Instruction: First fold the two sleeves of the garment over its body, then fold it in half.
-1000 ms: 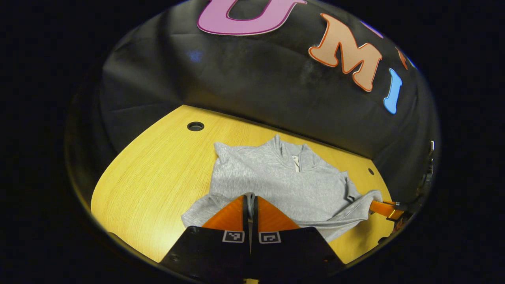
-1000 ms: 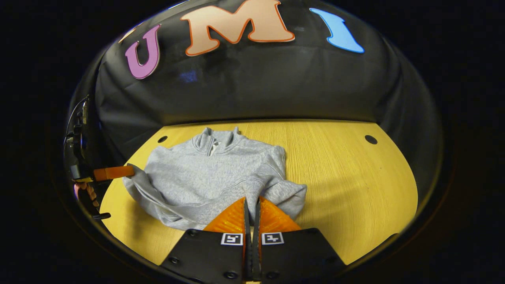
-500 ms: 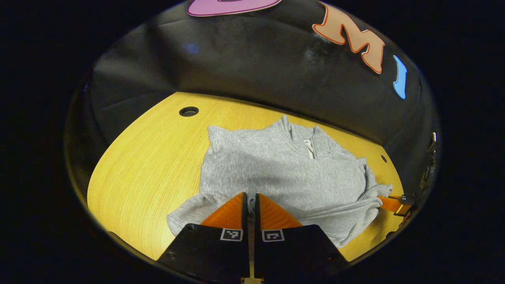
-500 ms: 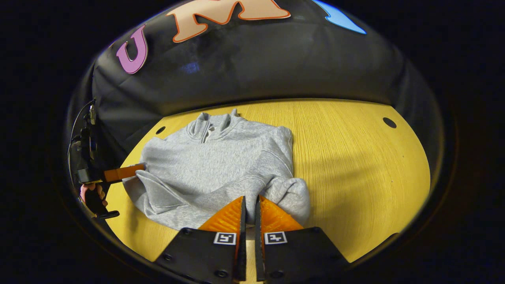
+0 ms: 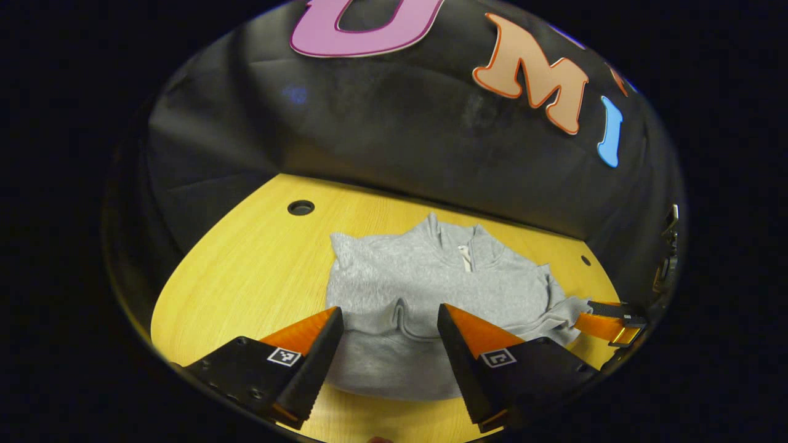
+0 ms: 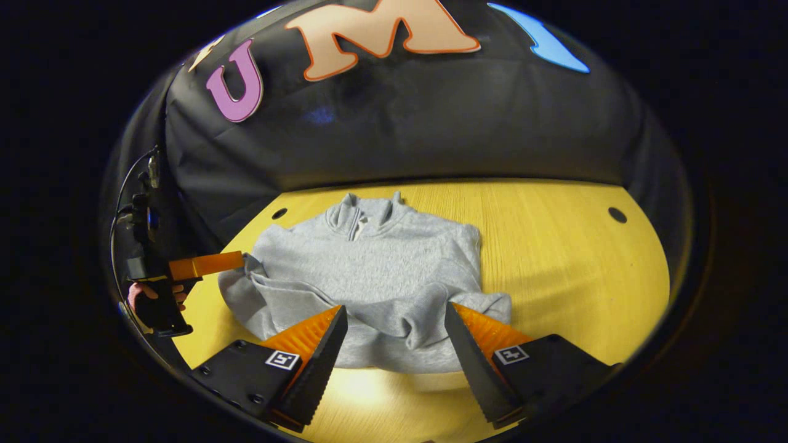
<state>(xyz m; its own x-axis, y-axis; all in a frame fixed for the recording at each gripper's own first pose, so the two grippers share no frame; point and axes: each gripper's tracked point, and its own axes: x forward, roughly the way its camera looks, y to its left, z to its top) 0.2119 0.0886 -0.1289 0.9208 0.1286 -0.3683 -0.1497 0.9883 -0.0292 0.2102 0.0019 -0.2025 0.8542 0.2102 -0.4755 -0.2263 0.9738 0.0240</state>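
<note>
both sets of jaws stand wide apart with nothing between the fingers. left gripper (image 5: 389, 320) hangs above the near edge of the grey garment (image 5: 431, 295), not touching it as far as can be told; right gripper (image 6: 397, 317) likewise above the garment (image 6: 375, 271), its fingers framing a bunched sleeve cuff (image 6: 425, 320) that lies loose on the body.

garment lies on the yellow wooden table (image 5: 246, 277), collar toward the black cloth wall, sleeves drawn in over the body, lower part rumpled.

left gripper view: round hole in the table (image 5: 300, 207) at far left, smaller hole (image 5: 585, 260) near the right edge, and the right gripper's finger (image 5: 600, 326) at far right, just beside the garment's side edge; cannot tell if it touches.

right gripper view: the left gripper (image 6: 206, 266) off at the left, tip by the garment's side fold, with a hand (image 6: 151, 295) gripping its handle and a cable above. also the bare table (image 6: 554, 258) right of the garment, with a hole (image 6: 617, 215).
</note>
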